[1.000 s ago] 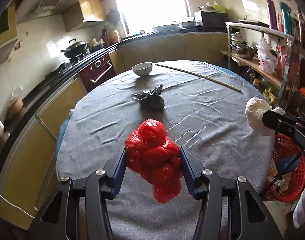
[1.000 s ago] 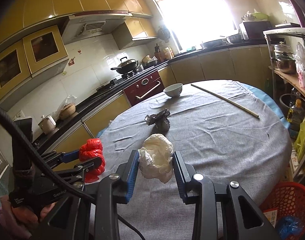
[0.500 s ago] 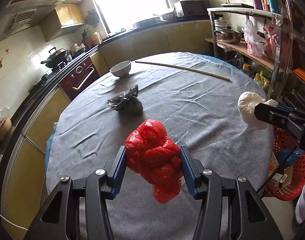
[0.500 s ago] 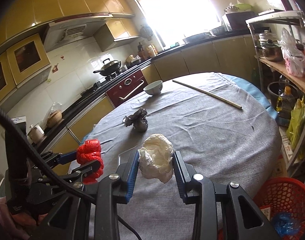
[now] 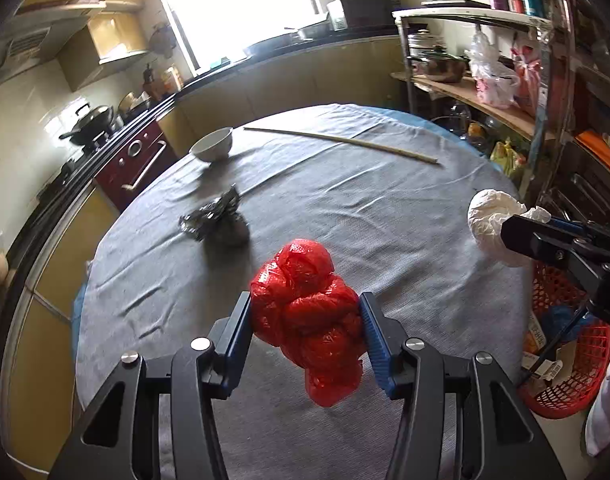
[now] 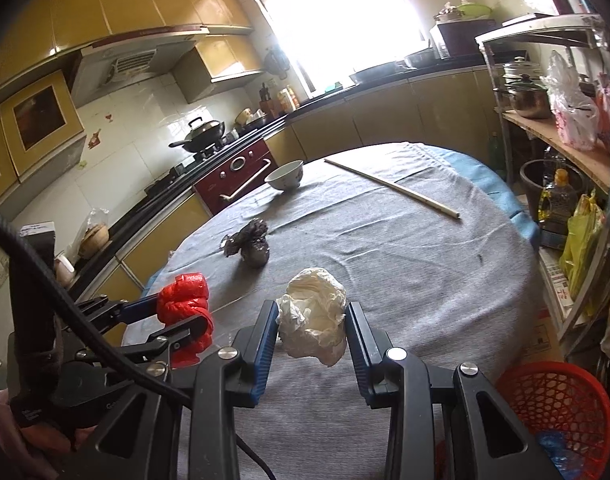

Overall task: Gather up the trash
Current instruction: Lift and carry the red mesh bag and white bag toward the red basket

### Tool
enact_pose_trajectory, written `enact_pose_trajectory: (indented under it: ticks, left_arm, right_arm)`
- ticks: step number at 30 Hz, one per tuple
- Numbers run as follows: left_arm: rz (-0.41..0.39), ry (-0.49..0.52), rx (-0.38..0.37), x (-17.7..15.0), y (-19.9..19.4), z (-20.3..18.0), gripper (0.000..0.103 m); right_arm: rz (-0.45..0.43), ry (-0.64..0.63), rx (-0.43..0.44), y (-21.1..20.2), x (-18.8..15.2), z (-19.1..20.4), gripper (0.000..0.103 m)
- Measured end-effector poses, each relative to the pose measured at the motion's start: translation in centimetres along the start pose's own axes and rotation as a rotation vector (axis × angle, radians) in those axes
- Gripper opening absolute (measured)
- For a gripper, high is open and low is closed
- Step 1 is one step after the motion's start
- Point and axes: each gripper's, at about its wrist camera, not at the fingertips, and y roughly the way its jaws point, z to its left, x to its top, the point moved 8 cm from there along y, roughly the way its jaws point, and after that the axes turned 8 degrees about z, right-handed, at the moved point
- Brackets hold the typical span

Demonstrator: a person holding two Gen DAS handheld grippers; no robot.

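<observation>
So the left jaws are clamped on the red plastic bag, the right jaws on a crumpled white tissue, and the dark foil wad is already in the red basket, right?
Not quite: the dark foil wad is not in the red basket; it lies on the grey tablecloth, as the right wrist view shows. The rest holds: the left gripper clamps the red plastic bag and the right gripper the crumpled white tissue.

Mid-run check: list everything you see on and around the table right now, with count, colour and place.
red plastic bag wad: 1, red, clamped in left gripper
white paper wad: 1, white, clamped in right gripper
foil wad: 1, dark silver, mid-table
bowl: 1, white, far table edge
stick: 1, pale, far side of table
table: 1, grey cloth
basket: 1, red mesh, on floor beside the table, litter inside
wok: 1, black, on stove
left gripper: 1, black, blue pads
right gripper: 1, black, blue pads
</observation>
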Motion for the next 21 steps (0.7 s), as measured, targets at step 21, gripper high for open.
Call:
enact_pose_trajectory:
  ticks: [21]
  left_arm:
    - [-0.024, 0.131, -0.107, 2.4, -0.5, -7.1, 0.054]
  right_arm:
    - [-0.044, 0.105, -0.107, -5.0, -1.3, -5.7, 0.037]
